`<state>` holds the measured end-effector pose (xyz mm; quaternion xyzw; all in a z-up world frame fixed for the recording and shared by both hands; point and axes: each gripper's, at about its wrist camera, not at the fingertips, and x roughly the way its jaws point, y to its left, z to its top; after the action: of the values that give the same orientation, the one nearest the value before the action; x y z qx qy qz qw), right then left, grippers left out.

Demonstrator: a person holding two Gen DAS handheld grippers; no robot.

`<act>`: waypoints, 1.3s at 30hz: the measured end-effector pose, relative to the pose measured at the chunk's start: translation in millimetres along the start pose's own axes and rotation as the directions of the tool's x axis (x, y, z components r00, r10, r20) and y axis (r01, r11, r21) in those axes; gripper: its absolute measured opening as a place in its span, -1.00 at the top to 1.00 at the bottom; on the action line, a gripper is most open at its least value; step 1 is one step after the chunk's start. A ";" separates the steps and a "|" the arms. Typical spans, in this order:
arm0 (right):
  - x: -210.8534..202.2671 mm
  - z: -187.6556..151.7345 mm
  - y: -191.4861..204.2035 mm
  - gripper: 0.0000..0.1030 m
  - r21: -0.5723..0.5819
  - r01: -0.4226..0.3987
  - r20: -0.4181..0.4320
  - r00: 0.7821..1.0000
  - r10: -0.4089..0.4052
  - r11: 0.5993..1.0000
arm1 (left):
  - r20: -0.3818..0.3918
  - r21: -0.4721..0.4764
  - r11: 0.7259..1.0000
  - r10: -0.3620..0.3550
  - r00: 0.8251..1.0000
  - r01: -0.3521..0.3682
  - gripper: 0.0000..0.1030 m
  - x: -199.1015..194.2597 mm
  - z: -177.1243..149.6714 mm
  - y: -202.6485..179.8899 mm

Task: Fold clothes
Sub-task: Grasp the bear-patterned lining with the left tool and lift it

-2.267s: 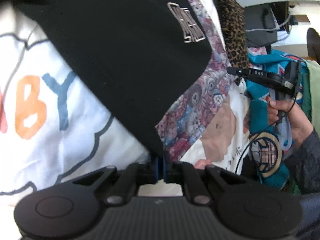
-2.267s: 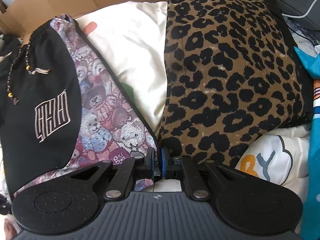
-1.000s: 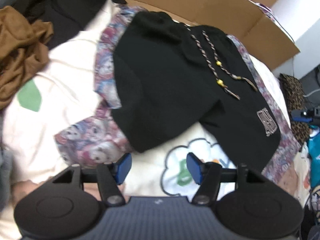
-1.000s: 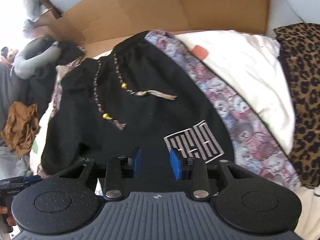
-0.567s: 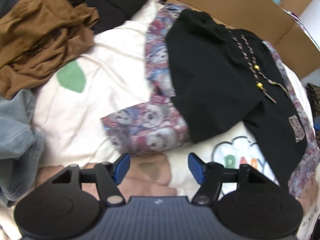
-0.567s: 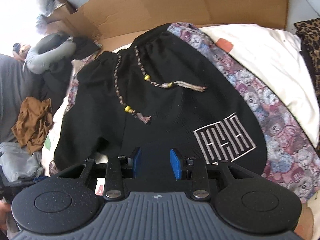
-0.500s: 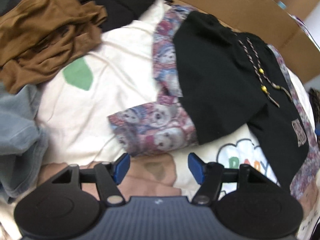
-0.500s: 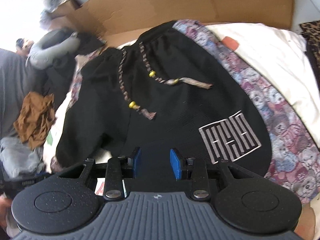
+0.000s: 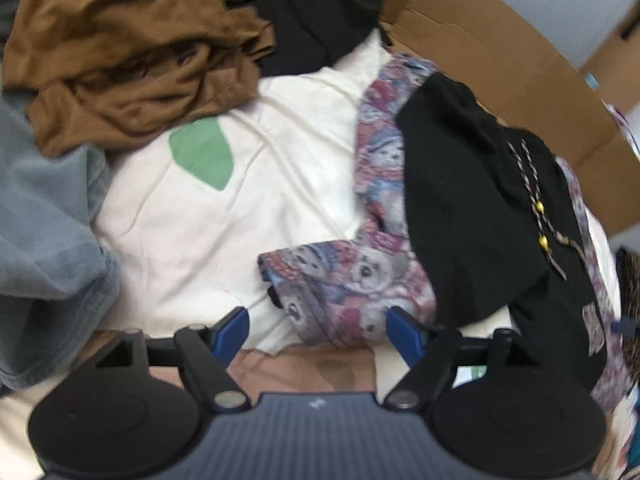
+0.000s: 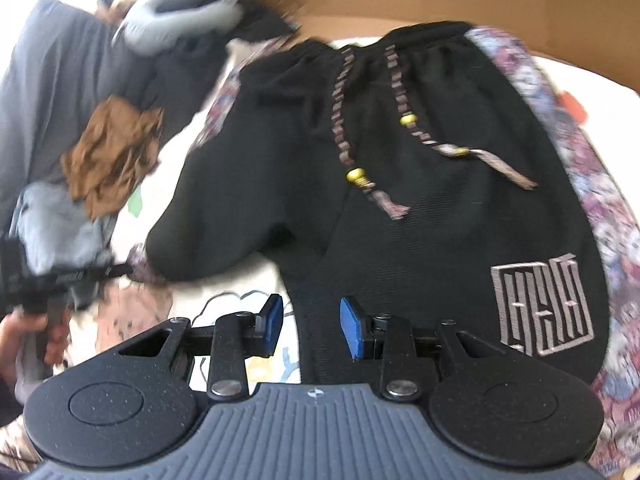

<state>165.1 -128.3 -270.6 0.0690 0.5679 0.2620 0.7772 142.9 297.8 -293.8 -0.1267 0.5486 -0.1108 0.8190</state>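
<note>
Right wrist alone shows the shorts' logo (image 10: pixel 544 306).

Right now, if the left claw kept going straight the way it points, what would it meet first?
Most likely the bear-print cloth that lies between the opening, empty pads of the left claw, beside the black shorts; depth is unclear.

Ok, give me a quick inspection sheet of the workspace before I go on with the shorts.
Surface: covered by a white printed garment; no bare surface seen.
Job's things: black shorts spread flat, drawstring on top, lying over a bear-print garment.
Clutter: brown garment, grey-blue garment, dark clothes behind.
Grippers: left gripper opening, nothing gripped; right gripper open over the shorts' hem.
Cables: nothing seen.
Surroundings: cardboard behind the pile.
</note>
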 end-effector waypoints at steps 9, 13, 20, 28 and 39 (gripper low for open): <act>49.1 -2.8 44.3 0.25 -0.066 -0.051 -0.033 0.998 0.048 0.997 | 0.023 -0.118 0.983 -0.141 0.990 0.142 -0.42 32.3 -1.0 16.1; 56.9 -6.0 63.2 0.25 -0.064 -0.032 0.055 0.998 0.035 0.997 | -0.008 -0.128 0.966 -0.226 0.974 0.223 0.79 40.1 -0.6 16.7; 65.6 -28.2 73.8 0.25 0.098 -0.082 0.089 0.993 0.074 0.992 | 0.001 -0.135 0.953 -0.273 0.962 0.270 0.93 27.8 -7.4 8.2; 68.1 -53.4 76.8 0.25 0.207 -0.123 0.093 0.990 0.106 0.971 | 0.031 -0.104 0.925 -0.364 0.931 0.365 0.94 -4.3 -20.3 -28.6; 61.3 -52.2 47.6 0.25 0.273 -0.058 0.102 0.994 0.031 0.960 | -0.089 -0.093 0.924 -0.379 0.921 0.371 0.73 27.4 -53.0 -61.4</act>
<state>114.8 -67.9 -321.3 0.2018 0.5588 0.1943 0.7805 101.5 226.6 -316.9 -0.2538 0.5602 -0.2515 0.7473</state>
